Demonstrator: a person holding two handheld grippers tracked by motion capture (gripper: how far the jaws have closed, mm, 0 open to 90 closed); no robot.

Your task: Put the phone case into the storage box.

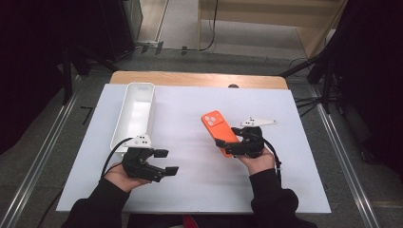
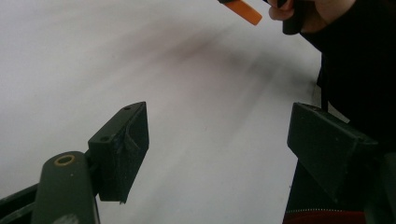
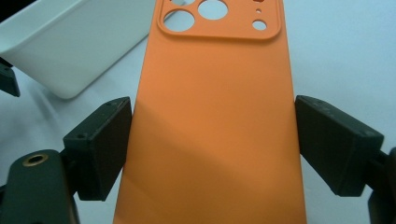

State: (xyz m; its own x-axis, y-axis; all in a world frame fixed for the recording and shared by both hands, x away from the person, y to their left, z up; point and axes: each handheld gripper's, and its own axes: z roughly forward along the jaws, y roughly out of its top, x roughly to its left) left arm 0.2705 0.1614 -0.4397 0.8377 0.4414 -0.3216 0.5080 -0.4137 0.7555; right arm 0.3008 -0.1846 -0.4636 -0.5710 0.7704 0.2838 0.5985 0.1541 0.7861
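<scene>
On the right side of the table (image 1: 285, 190), my right tool (image 3: 212, 140) pinches the orange phone case (image 3: 210, 130); it could slip out. My left tool (image 1: 166, 161) is spread, empty.

Nothing to read here, honestly. The orange phone case (image 3: 210, 126) is plain on its back, just camera cutouts, no logo or lettering. The white bin (image 1: 134, 114) has no label on it, and the white table sheet (image 1: 199, 185) is blank too. The gripper bodies show no markings I can make out.
</scene>
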